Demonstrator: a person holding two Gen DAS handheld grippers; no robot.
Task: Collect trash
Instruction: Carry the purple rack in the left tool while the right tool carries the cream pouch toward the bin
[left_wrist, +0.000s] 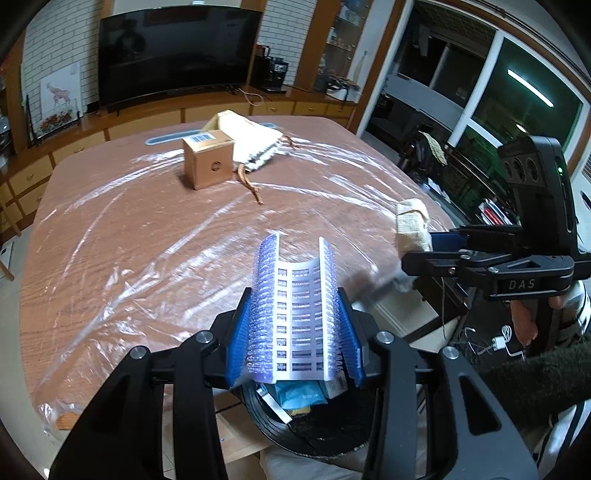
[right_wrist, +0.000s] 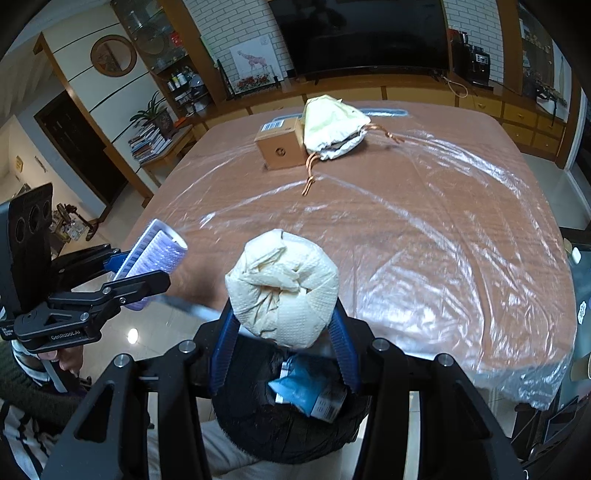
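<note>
Black trash bin (right_wrist: 288, 424) at 6 o'clock, wrappers inside. Above it, right gripper (right_wrist: 282, 325) clamped on crumpled tissue wad (right_wrist: 282, 284); left gripper (left_wrist: 295, 332) clamped on curled bubble-wrap sheet (left_wrist: 295, 306). Cardboard box (left_wrist: 208, 158) at 12 o'clock on table (left_wrist: 129, 229).

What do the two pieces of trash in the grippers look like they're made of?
Left gripper: curved sheet, likely glossy white label backing with purple bubble wrap outside; bubbles and printed rows show.
Right gripper: wad, apparently soft matte cream tissue paper; embossed dots and crumpled folds.
</note>
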